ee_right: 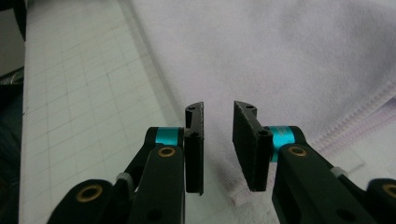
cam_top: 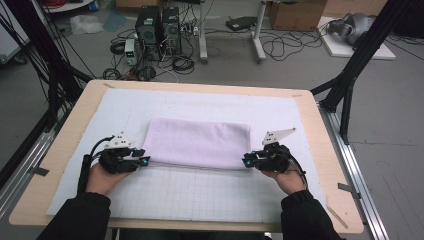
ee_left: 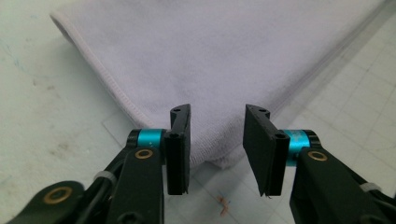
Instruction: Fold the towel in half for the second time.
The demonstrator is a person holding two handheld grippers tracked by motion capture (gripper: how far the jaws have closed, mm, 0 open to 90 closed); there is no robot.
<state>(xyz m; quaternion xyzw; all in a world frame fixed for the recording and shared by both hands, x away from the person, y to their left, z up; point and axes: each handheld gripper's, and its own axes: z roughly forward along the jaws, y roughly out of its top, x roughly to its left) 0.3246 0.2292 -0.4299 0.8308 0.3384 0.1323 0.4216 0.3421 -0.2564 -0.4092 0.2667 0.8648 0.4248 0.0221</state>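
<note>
A pale lilac folded towel (cam_top: 197, 143) lies flat on the white gridded mat (cam_top: 200, 195), its long axis running from one gripper to the other, across the table in front of the person. Its near long edge spans the gap between the two tools, and its short ends face outward, one toward each gripper.

The left gripper (cam_top: 141, 157) sits at the towel's near corner on that side. In the left gripper view the corner (ee_left: 224, 161) comes to a point straight ahead of the jaws, which stand moderately apart, one on each side of the tip, with cloth showing in the gap; they hold nothing. Whether the pads touch the fabric cannot be told.

The right gripper (cam_top: 248, 161) sits at the opposite near corner. In the right gripper view its jaws are parted more narrowly, above the hemmed corner (ee_right: 243, 198), and grip nothing.

The mat lies on a light wooden table (cam_top: 320, 150), and the person's hands enter behind each gripper.
</note>
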